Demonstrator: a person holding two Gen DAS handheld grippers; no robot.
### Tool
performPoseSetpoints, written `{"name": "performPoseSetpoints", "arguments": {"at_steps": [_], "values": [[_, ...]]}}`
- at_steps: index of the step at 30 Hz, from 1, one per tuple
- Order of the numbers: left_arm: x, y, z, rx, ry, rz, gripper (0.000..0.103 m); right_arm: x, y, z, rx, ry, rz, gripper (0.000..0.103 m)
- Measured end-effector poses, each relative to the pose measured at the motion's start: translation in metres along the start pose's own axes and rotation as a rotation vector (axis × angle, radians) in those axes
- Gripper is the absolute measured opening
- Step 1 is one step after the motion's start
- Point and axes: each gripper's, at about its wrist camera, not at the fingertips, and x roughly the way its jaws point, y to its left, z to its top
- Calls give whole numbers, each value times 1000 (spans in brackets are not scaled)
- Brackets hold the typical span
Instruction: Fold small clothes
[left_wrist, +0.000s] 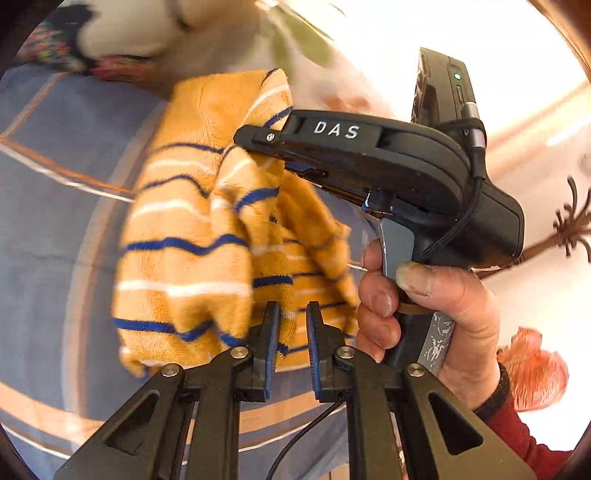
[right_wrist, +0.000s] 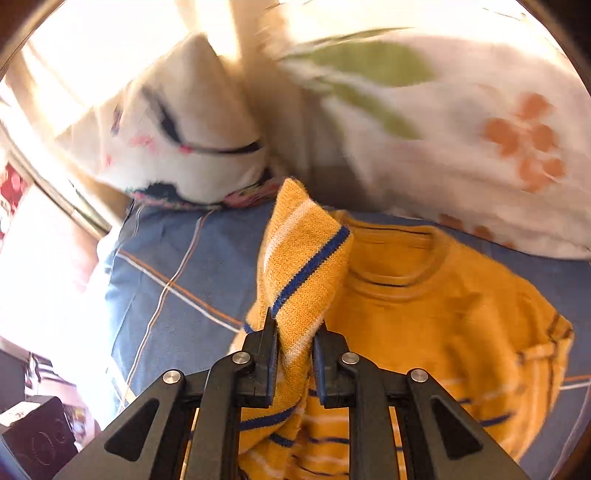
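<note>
Mustard knit: a small sweater (right_wrist: 443, 317) with thin blue and white stripes lies partly spread on the bed, its round neckline facing up in the right wrist view.
Bed: the sheet (right_wrist: 173, 266) is blue with thin orange and white lines crossing it.
Right gripper (right_wrist: 294, 334): its two fingers are closed down to a narrow gap and pinch a fold of the sweater's striped cloth; the fold stands up between the blue pads (right_wrist: 274, 354) and rises above the neckline.
Same gripper from the other side: in the left wrist view the right gripper (left_wrist: 258, 142) reaches in from the right, marked DAS, and its tip meets a bunched, lifted part of the sweater (left_wrist: 192, 236).
Right hand (left_wrist: 417, 314): wrapped around the handle, fingers on the trigger, with a dark red sleeve at the wrist.
Left gripper (left_wrist: 292, 314): fingers stand slightly apart, just in front of the hanging sweater cloth; I cannot tell whether any cloth is caught between them.
Lifted cloth: it hangs in loose folds above the sheet, blurred at the edges.
Pillows: a white pillow (right_wrist: 461, 122) with green leaves and orange flowers lies just behind the sweater; a second white pillow (right_wrist: 173, 136) with dark and pink marks lies to its left.
</note>
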Motion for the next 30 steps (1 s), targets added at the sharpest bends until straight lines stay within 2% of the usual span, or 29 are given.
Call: {"name": "performPoseSetpoints", "arguments": {"at_steps": [3, 7, 12, 13, 14, 15, 16, 20, 21, 23, 24, 26, 30], "values": [[33, -29, -6, 31, 42, -18, 13, -28, -47, -8, 68, -42, -5, 17], [78, -62, -15, 73, 107, -29, 13, -49, -107, -27, 163, -57, -20, 16], [126, -88, -30, 128, 195, -13, 13, -61, -180, -53, 249, -45, -85, 8], [129, -92, -35, 142, 203, -6, 13, -59, -190, -57, 271, -43, -89, 8], [130, -95, -38, 154, 214, -1, 13, -60, -202, -62, 294, -42, -102, 1], [128, -98, -42, 168, 224, 1, 13, -63, -218, -66, 314, -34, -134, 1], [125, -100, -44, 186, 228, 5, 13, -65, -228, -71, 340, -34, -130, 1], [91, -92, -53, 211, 202, 38, 13, -94, -247, -85, 421, -108, 1, 6], [87, -90, -56, 197, 191, 49, 13, -102, -244, -86, 412, -126, 38, 12], [80, -89, -66, 160, 160, 78, 16, -108, -229, -87, 398, -162, 123, 62], [73, -84, -64, 136, 141, 89, 17, -109, -223, -87, 392, -176, 155, 68], [65, -79, -59, 101, 98, 110, 18, -99, -210, -83, 391, -164, 185, 69], [58, -70, -47, 110, 38, 166, 23, -59, -187, -72, 364, -83, 108, 69]]}}
